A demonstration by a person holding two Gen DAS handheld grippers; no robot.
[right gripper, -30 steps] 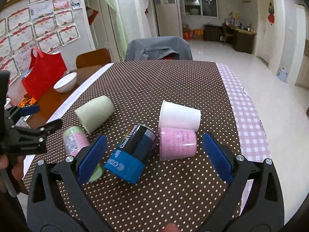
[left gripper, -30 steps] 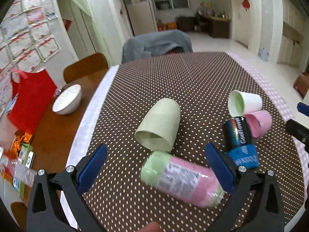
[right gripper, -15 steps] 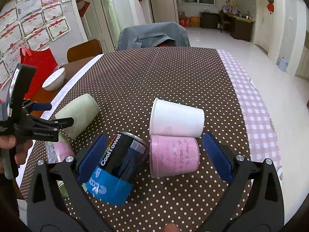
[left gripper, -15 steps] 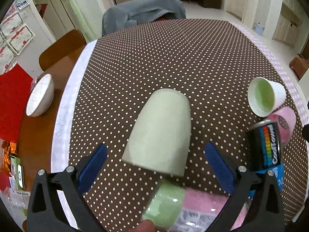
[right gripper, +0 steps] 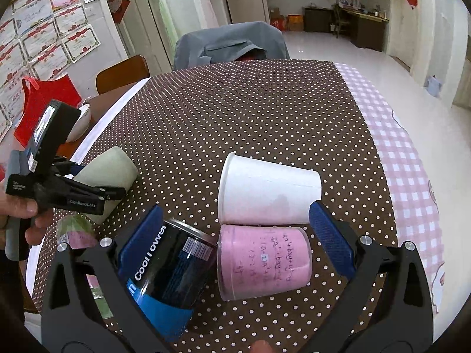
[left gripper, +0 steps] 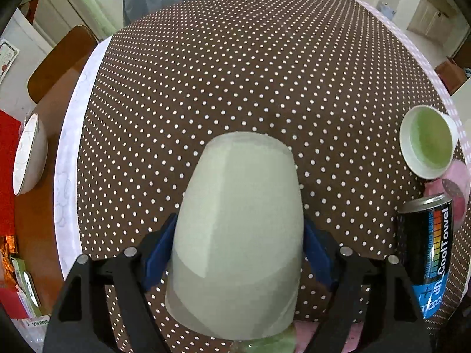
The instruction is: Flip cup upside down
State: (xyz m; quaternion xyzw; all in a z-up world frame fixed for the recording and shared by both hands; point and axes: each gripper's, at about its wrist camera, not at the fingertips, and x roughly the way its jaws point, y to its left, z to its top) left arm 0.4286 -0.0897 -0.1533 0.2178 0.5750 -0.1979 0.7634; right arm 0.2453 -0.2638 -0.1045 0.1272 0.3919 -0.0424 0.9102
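A pale green cup [left gripper: 238, 229] lies on its side on the brown dotted tablecloth, its closed base pointing away from me. My left gripper [left gripper: 237, 250] is shut on it, blue pads pressed against both sides near the open rim. In the right wrist view the same cup [right gripper: 109, 173] shows at the left in the left gripper [right gripper: 85, 182]. My right gripper [right gripper: 232, 235] is open and empty, its jaws either side of a black and blue CoolTowel can [right gripper: 164, 276] and a pink cup [right gripper: 262, 261], both lying down.
A white cup [right gripper: 265, 194] lies on its side behind the pink one; its green inside shows in the left wrist view [left gripper: 426, 141]. A pink and green bottle [right gripper: 76, 232] lies near the left table edge. A white bowl [left gripper: 28, 158] and red bag [right gripper: 44, 103] sit left.
My left gripper has moved forward over the pink bottle and shut on the pale green cup. My right gripper has moved forward towards the can and pink cup, still open.
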